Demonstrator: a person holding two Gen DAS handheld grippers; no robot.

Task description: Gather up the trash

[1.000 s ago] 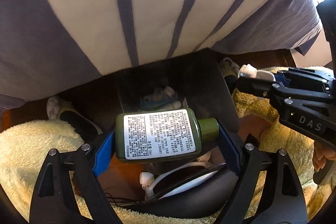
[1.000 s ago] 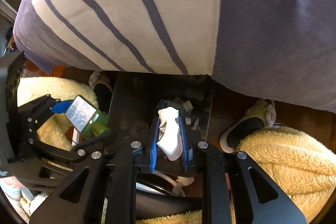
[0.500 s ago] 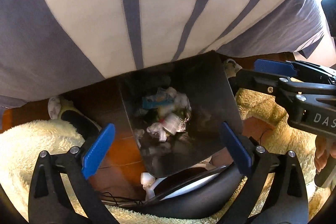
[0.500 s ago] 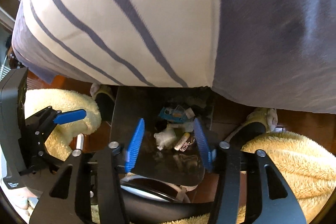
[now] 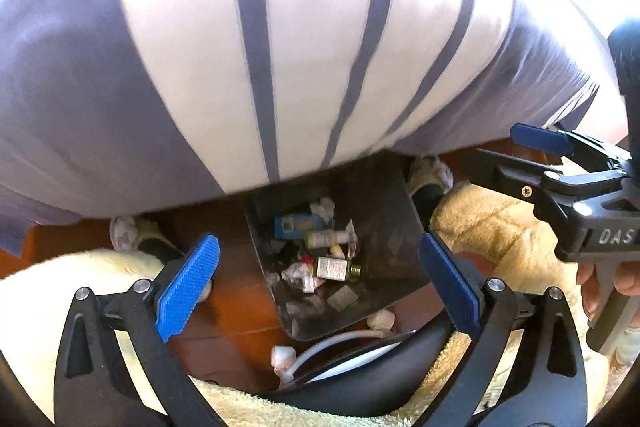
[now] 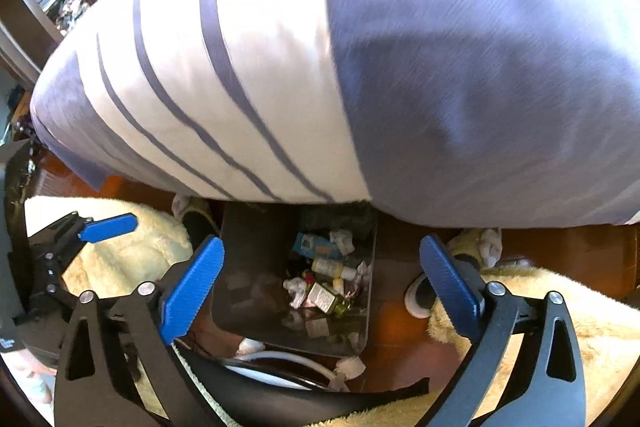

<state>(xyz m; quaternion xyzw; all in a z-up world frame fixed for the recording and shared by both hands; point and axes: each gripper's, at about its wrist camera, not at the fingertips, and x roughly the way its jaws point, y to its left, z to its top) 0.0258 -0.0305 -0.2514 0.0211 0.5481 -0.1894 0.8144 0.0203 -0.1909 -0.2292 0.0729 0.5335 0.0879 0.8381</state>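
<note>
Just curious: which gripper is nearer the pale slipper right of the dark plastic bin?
Right. The right gripper hovers beside the pale slipper; the left gripper hangs across the dark plastic bin.

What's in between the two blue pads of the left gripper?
Nothing is held. In the left wrist view, the open left gripper frames the bin below, with a small bottle among its trash.

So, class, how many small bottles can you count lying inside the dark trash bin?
2. A green bottle with a white label lies near the middle of the trash bin; a pale bottle lies just beyond it. Crumpled tissues may hide more.
</note>
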